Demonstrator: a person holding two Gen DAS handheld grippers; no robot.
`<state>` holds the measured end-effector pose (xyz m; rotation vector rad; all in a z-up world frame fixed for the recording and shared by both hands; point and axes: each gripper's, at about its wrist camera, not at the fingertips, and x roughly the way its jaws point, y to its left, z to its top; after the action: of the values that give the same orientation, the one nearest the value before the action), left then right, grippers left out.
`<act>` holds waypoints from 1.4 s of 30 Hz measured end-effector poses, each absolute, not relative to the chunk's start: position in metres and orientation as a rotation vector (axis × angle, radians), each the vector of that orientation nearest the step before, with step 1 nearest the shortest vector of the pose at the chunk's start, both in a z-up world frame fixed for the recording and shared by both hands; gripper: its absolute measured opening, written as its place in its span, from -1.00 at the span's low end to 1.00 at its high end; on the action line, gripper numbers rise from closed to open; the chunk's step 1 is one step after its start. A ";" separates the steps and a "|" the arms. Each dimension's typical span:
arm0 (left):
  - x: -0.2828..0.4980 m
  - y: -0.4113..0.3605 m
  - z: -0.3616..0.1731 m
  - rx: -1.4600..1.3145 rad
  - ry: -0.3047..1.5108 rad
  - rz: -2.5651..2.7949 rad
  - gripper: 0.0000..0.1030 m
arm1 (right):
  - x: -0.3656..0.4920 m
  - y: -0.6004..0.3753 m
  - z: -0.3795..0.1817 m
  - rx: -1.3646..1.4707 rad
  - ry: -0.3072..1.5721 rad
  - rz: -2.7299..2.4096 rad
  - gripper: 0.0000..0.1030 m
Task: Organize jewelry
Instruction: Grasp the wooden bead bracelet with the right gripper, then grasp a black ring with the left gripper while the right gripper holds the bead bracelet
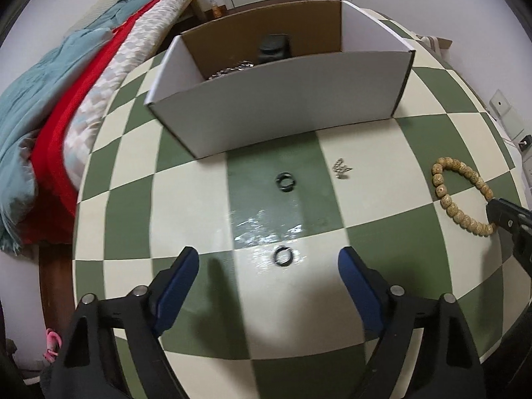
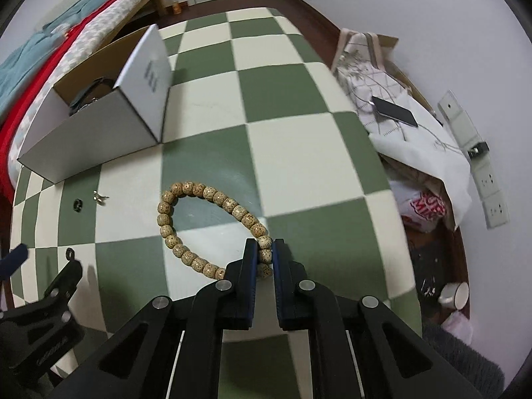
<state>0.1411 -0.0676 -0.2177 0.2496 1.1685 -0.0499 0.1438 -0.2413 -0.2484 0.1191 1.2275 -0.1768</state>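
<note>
Checkered surface [image 1: 365, 199] — two black rings [image 1: 286, 181] [image 1: 283, 255], one silver charm [image 1: 341, 168], one bead bracelet [image 2: 199, 226], one box [image 1: 282, 99]. Left hand-held gripper [image 1: 269, 262] open over near ring; right hand-held gripper [image 2: 265, 252] clamped on bracelet.

Your only tall obstacle is the box [image 1: 276, 99] at the desk's [image 1: 382, 206] far side. Around the near ring [image 1: 283, 255], the desk lies bare.

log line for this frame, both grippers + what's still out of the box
left gripper: open over near black ring | right gripper: shut on bead bracelet | still on table: far black ring, silver piece | box: partly filled
</note>
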 end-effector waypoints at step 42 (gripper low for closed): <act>0.135 -0.030 -0.208 0.060 1.161 -0.107 0.11 | 0.138 -0.238 -0.234 0.153 1.213 -0.179 -0.81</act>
<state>0.1354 -0.0297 -0.2079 0.0603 1.1614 -0.1075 0.1377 -0.2377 -0.2343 0.1530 1.2127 -0.1790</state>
